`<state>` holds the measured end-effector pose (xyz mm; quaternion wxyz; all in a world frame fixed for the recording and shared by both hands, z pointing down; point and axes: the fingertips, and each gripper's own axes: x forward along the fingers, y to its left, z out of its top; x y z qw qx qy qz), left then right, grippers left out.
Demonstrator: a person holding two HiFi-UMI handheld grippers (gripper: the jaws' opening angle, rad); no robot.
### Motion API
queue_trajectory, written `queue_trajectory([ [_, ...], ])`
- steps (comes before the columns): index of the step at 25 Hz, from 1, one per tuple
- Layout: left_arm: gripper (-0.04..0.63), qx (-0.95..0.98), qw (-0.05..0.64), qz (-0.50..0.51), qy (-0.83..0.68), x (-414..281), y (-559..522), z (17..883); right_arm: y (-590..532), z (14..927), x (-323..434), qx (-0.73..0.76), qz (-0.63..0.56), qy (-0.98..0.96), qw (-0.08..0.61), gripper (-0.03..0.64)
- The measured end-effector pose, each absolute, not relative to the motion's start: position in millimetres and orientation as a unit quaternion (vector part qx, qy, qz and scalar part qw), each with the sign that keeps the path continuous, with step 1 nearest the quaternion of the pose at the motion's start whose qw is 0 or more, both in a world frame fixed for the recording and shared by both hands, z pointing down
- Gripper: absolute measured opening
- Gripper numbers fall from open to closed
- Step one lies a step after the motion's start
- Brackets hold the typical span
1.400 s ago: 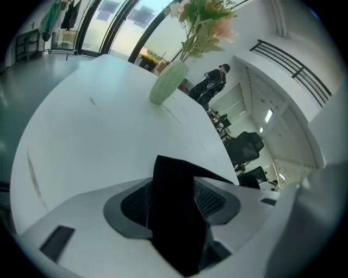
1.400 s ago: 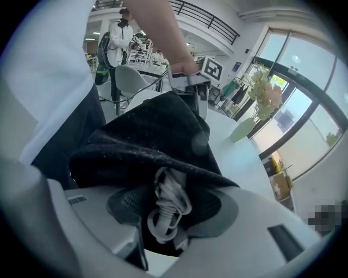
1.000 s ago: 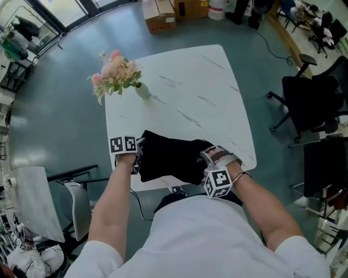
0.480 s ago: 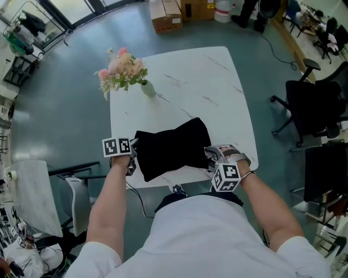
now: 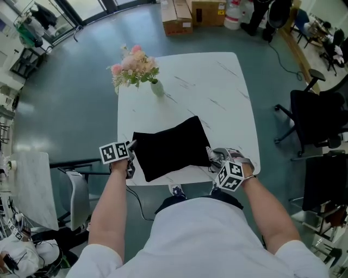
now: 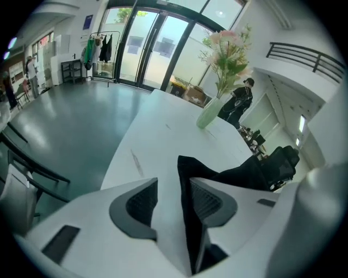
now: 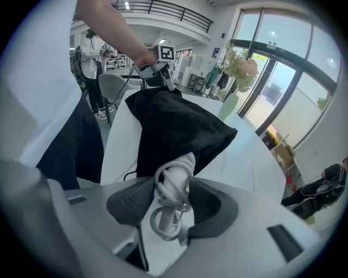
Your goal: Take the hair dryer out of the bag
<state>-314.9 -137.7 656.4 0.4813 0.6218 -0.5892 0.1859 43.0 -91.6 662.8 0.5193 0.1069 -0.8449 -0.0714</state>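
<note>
A black cloth bag lies flat on the white table, near its front edge. My left gripper is at the bag's left corner. Its jaws have just been opening and now stand open. The bag's corner hangs between them against the right finger, clear of the left pad. My right gripper is at the bag's right end. There its jaws are shut on the white hair dryer, on a part wound with its cord that pokes out of the bag.
A vase of pink flowers stands at the table's far left corner. A black office chair is to the right, a grey chair by the front left corner. Cardboard boxes sit on the floor beyond.
The bag, bunched up between the grippers a second ago, now lies spread flat. The left gripper has shifted outward to the left; the right one has stayed at the bag's right end.
</note>
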Motion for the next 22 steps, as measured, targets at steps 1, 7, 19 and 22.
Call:
queue_trajectory([
  [1, 0.205, 0.624, 0.482, 0.173, -0.591, -315, -134, 653, -92, 663, 43, 0.107, -0.067, -0.845, 0.52, 0.212],
  [7, 0.293, 0.658, 0.503, 0.154, -0.539, -279, -60, 638, -93, 663, 43, 0.103, -0.036, -0.84, 0.532, 0.226],
  [19, 0.213, 0.663, 0.457, 0.347, -0.481, -211, -9, 686, -107, 653, 21, 0.105, 0.046, -0.853, 0.509, 0.268],
  [22, 0.124, 0.663, 0.443, 0.363, -0.483, -215, -13, 682, -104, 664, 15, 0.092, 0.053, -0.843, 0.528, 0.272],
])
